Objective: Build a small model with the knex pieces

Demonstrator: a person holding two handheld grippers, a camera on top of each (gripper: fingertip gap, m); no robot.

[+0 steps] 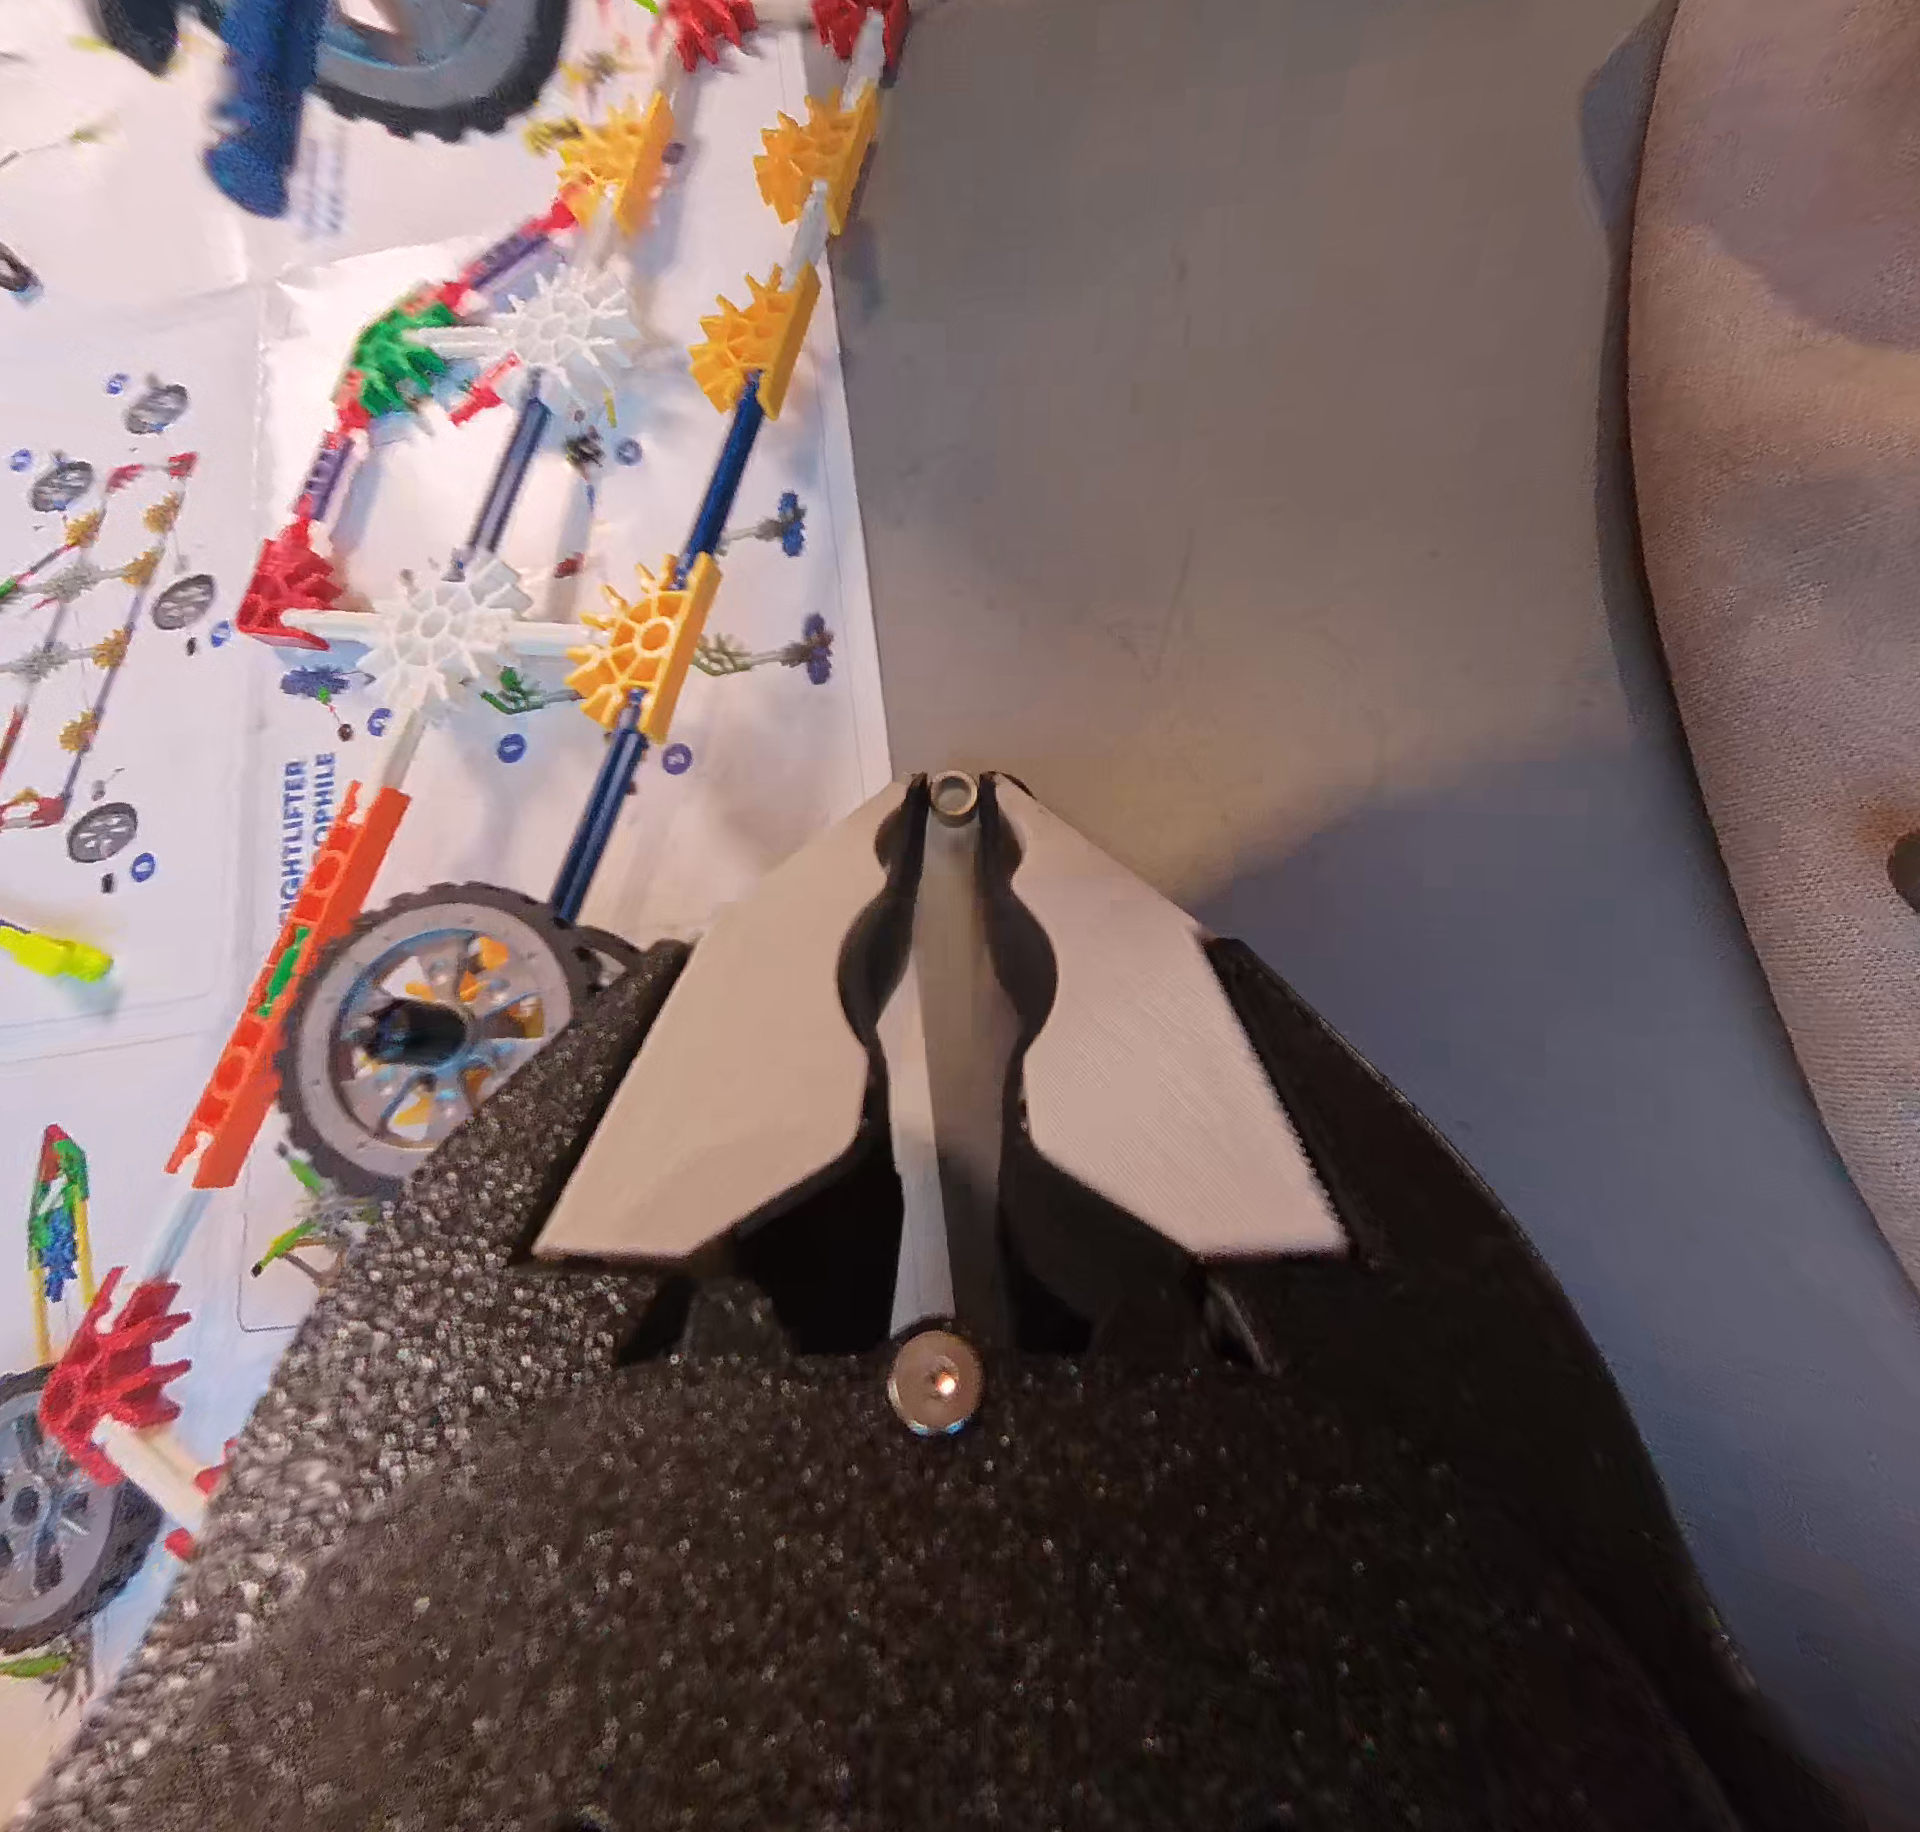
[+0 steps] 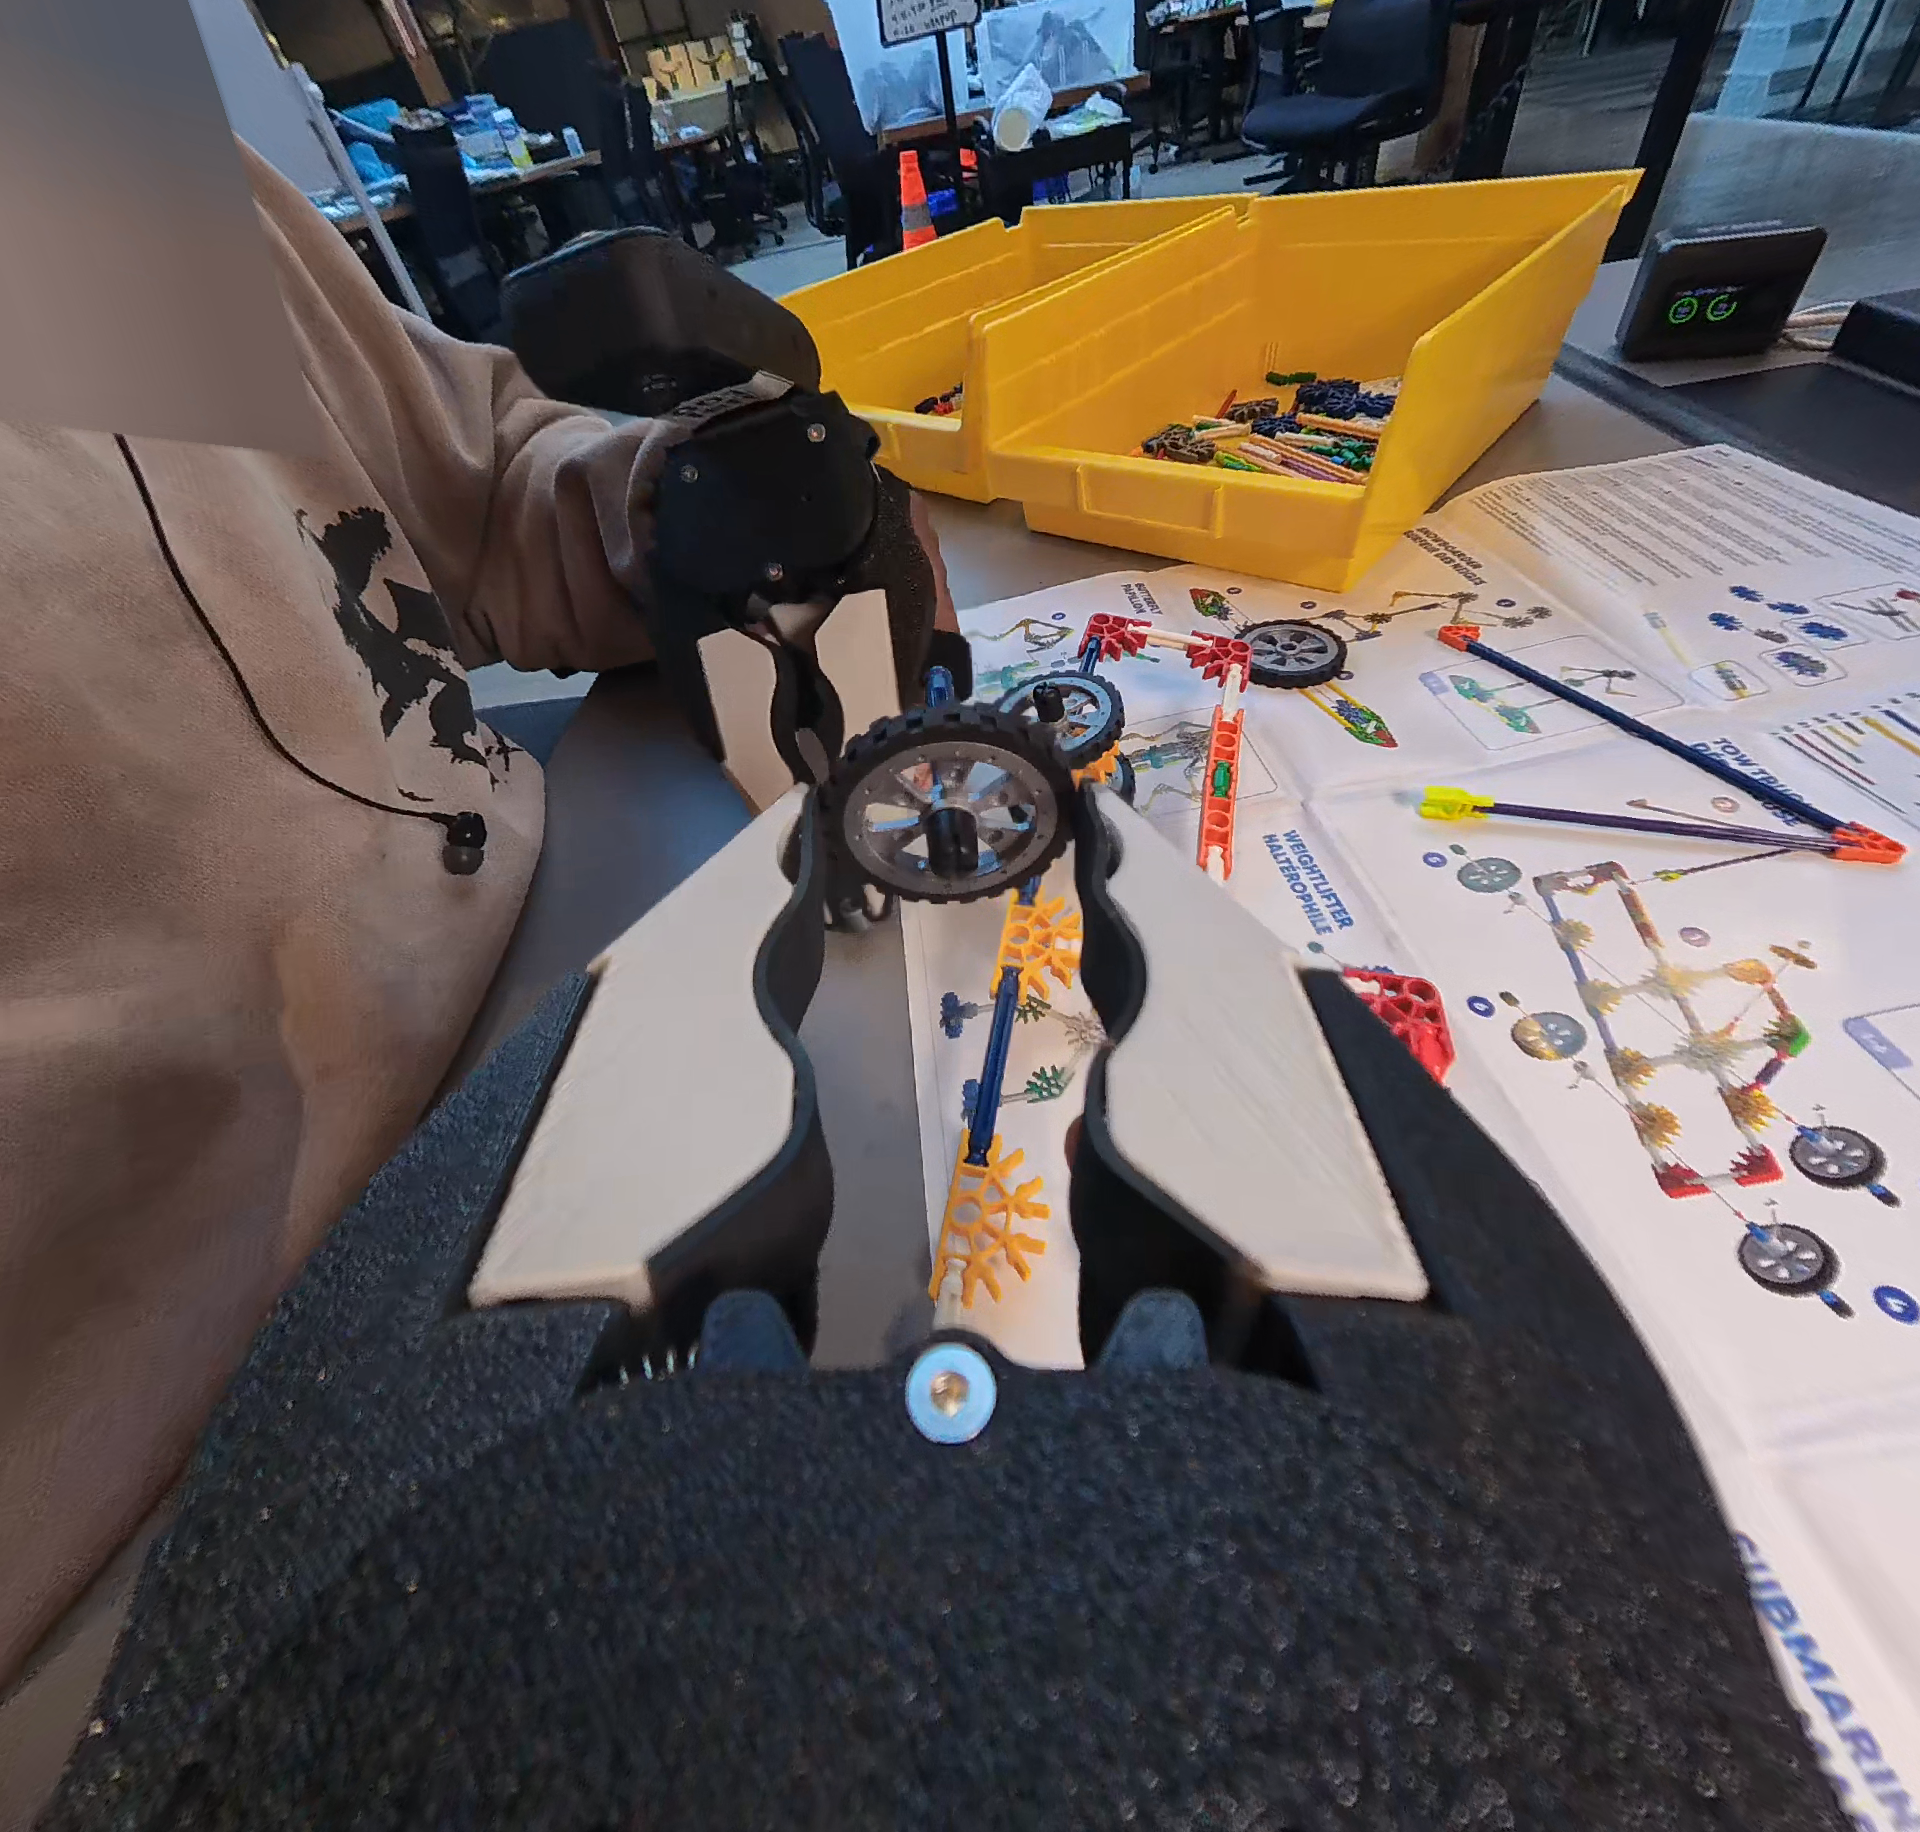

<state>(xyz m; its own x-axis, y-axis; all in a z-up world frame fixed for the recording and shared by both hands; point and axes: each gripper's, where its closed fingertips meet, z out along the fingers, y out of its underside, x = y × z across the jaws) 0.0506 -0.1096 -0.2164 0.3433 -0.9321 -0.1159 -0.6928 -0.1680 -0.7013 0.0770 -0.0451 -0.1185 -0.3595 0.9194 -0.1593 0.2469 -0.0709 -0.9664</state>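
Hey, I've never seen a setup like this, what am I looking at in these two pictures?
A person holds two hand-operated pincers, each with a camera looking along its fingers.

The left view shows the left gripper shut on a small grey tube, above a grey table.

The right view shows the right gripper clasping a black-tyred toy wheel with silver spokes; the other gripper is beyond it.

A colourful rod-and-connector toy frame lies on a printed instruction sheet, with yellow plastic bins of spare pieces behind.
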